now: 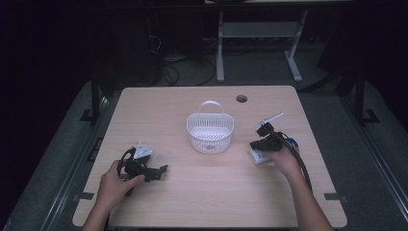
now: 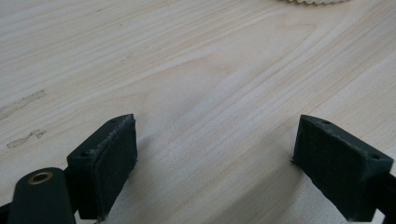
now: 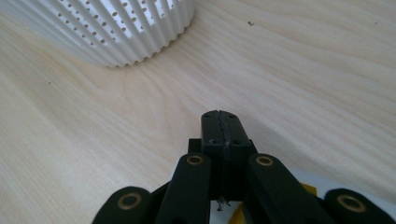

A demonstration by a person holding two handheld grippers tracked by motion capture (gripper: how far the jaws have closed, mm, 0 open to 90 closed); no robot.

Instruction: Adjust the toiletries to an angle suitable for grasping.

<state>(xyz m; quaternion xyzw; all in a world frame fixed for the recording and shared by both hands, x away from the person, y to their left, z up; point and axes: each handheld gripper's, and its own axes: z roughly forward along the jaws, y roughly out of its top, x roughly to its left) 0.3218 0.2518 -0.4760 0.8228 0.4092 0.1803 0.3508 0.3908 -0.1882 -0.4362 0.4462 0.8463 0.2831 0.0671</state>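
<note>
**Basket not yet filled, white tube waiting under the right gripper**

On the light wooden table [image 1: 207, 192] stands a white perforated plastic basket with a handle [image 1: 210, 131], a little far of the centre. From the high view its inside looks empty, so I judge that the work of putting things into it is at its beginning.

The right gripper [image 3: 219, 122] is at the right side of the table, near the basket's right. Its two black jaws are pressed flat against each other, with nothing visible between them. Just under it, on the near side, lies a white tube-like object with yellow marks [image 1: 260, 157]; in the right gripper view a white and yellow edge shows below the jaws. The gripper seems to rest upon or just above this thing, but it has no hold of it. I cannot tell exactly what the object is. A thin white stick-like thing [image 1: 270, 118] lies farther away, beyond the right gripper.

The left gripper [image 2: 215, 154] is at the near left, well apart from the basket. Its jaws stand wide apart above bare wood and carry nothing.

What is left, in my judgement: to spread the right jaws, take the white tube, and bring it into the basket.
</note>
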